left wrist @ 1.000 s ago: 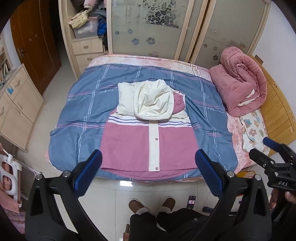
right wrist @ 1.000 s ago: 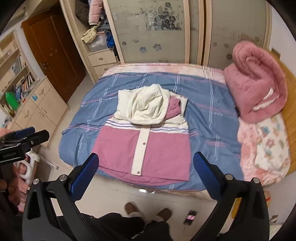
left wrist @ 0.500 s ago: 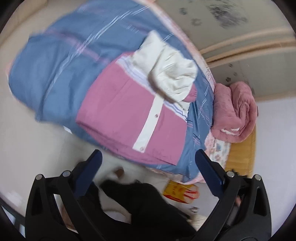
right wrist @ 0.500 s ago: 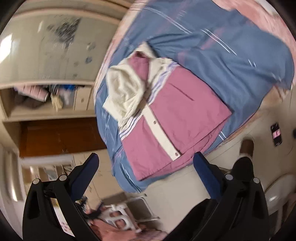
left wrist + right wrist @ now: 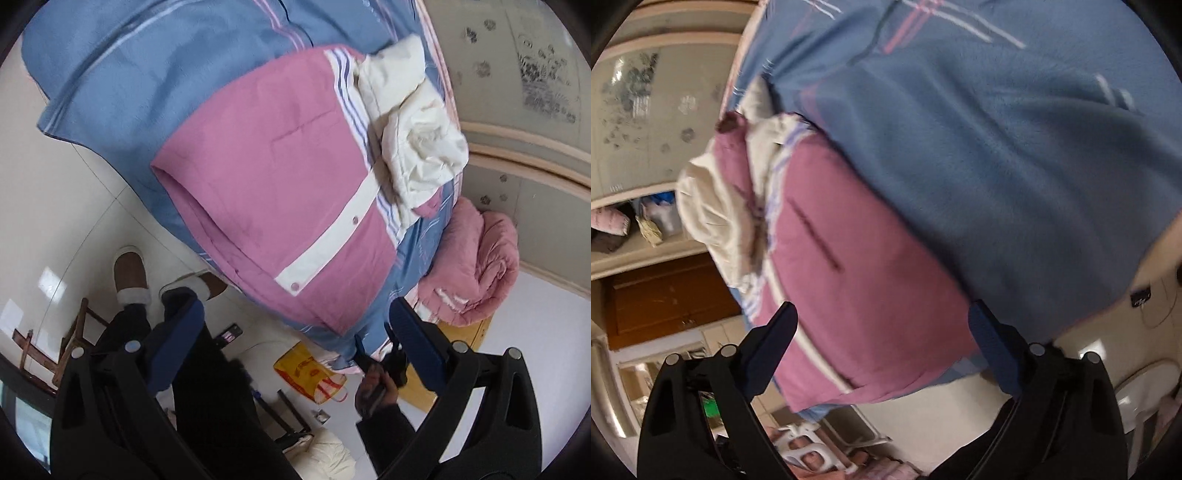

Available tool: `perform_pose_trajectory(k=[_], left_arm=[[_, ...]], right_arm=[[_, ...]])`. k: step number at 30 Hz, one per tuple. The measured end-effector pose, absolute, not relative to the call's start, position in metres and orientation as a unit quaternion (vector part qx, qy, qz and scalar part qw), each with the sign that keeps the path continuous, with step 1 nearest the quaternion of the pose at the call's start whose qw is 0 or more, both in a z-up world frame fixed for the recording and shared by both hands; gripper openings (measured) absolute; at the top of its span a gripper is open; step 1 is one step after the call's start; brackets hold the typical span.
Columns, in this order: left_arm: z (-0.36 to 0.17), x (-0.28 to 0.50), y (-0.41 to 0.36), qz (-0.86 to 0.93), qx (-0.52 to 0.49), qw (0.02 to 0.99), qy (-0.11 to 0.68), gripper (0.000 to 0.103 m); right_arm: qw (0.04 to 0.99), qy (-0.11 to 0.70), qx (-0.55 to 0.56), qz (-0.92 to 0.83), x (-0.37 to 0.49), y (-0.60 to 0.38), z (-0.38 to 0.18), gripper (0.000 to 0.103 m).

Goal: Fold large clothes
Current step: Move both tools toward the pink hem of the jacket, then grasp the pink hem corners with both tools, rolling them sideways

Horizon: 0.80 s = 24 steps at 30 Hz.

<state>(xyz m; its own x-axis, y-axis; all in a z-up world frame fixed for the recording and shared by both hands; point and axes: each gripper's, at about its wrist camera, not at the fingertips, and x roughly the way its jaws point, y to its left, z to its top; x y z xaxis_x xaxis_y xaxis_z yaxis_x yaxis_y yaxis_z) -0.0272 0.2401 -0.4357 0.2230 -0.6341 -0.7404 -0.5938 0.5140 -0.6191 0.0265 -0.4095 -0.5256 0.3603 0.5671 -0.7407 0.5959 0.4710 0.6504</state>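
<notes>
The bed, under its blue striped cover, now fills most of both views, where a second ago it lay far below with the whole room around it; both pairs of tongs have dropped toward its near edge and rolled over, so the scene reads tilted. That suggests the approach to the next fold has begun. The pink and cream jacket lies flat on the cover, front up, placket snapped, its cream hood and tucked sleeves bunched at the far end and its hem reaching the mattress edge nearest the person. A rolled pink quilt sits well apart, past the jacket's far side. The left tongs hang released, nothing between the pads, just off the hem corner over the floor. The right tongs are closing slightly from full spread, the pink hem framed between the pads but not touched. The hem overhangs a little, which probably gives each pair a free edge to bite. Beside the jacket the cover is bare, leaving room to carry the hem up toward the hood.
</notes>
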Motion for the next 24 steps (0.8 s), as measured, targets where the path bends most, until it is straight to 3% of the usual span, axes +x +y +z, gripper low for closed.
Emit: perform_pose_trajectory(k=[3,6,15,24], left_arm=[[-0.443,-0.022,0.235,-0.02,-0.484,0.607,0.63,0.101],[-0.452,-0.017,0.234,-0.009,-0.484,0.602,0.635,0.101],[-0.459,-0.011,0.23,-0.019,-0.485,0.604,0.633,0.101],[-0.487,-0.017,0.25,0.004,-0.503,0.597,0.625,0.101]], right_arm=[[0.653,0.578,0.489,0.021,0.036,-0.408,-0.543,0.08],[0.65,0.599,0.465,0.054,0.042,-0.403,-0.558,0.075],[0.623,0.629,0.445,0.135,0.036,-0.381,-0.587,0.074],[0.605,0.573,0.532,0.15,0.016,-0.365,-0.589,0.072]])
